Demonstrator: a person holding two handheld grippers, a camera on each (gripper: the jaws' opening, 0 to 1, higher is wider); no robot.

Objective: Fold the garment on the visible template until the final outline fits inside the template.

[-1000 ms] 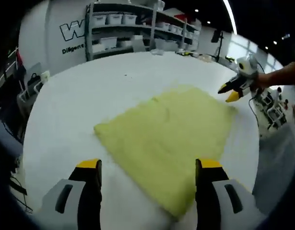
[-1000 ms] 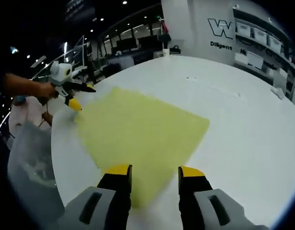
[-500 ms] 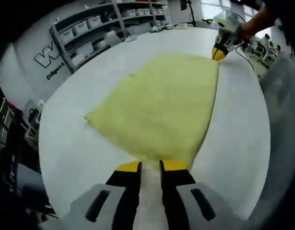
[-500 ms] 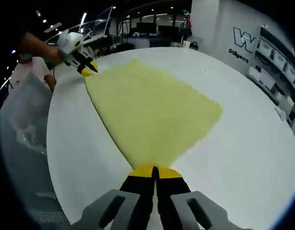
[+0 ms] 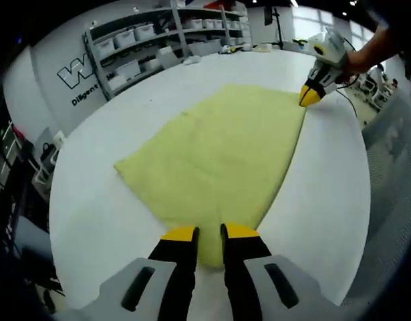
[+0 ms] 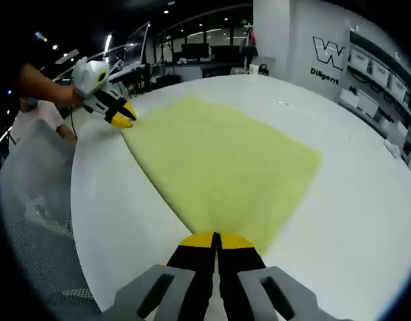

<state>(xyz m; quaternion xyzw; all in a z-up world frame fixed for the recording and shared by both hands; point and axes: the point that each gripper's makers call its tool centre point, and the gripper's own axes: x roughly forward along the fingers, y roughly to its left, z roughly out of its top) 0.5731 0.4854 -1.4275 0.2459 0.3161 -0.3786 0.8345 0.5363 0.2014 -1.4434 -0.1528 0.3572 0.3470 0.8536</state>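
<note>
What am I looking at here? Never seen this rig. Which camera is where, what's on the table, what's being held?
There is no robot arm. A person holds a pair of hand-held tongs in each hand, and a fisheye camera rides on each, looking forward along its jaws.

In the left gripper view, the left tongs rise from the bottom, nearly shut on a corner of the yellow garment. The other pair near the top right is the right tongs, held by the person's hand.

In the right gripper view, the right tongs are shut on another corner of the same garment, and the left tongs show at the upper left.

The garment lies spread flat on a white table. Shelves with bins stand behind. I cannot make out a template outline.
</note>
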